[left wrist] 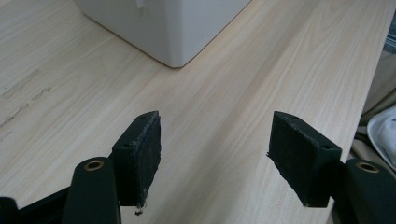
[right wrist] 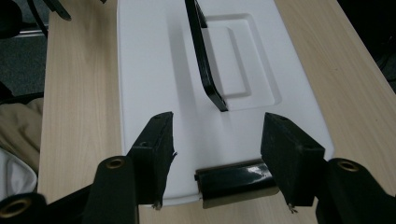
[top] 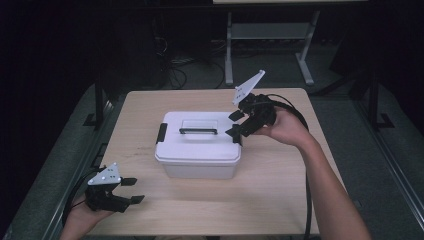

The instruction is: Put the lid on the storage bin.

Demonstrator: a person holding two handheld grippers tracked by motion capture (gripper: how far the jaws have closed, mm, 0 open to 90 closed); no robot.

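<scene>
Right gripper (top: pixel 239 125) hangs spread over the glossy black right-side latch (right wrist: pixel 236 182) of the white lidded plastic box (top: pixel 197 150); left gripper (top: pixel 131 190) rests spread, near left

The left tool (left wrist: pixel 215 156) hangs over the pale wooden surface (left wrist: pixel 261 79) with its two black padded jaws standing apart — bare wood between them, nothing gripped. Ahead, well apart from the pads, the rounded lower corner of a white plastic box (left wrist: pixel 173 28) rests on the surface — faint scuff marks lie at far left.
</scene>
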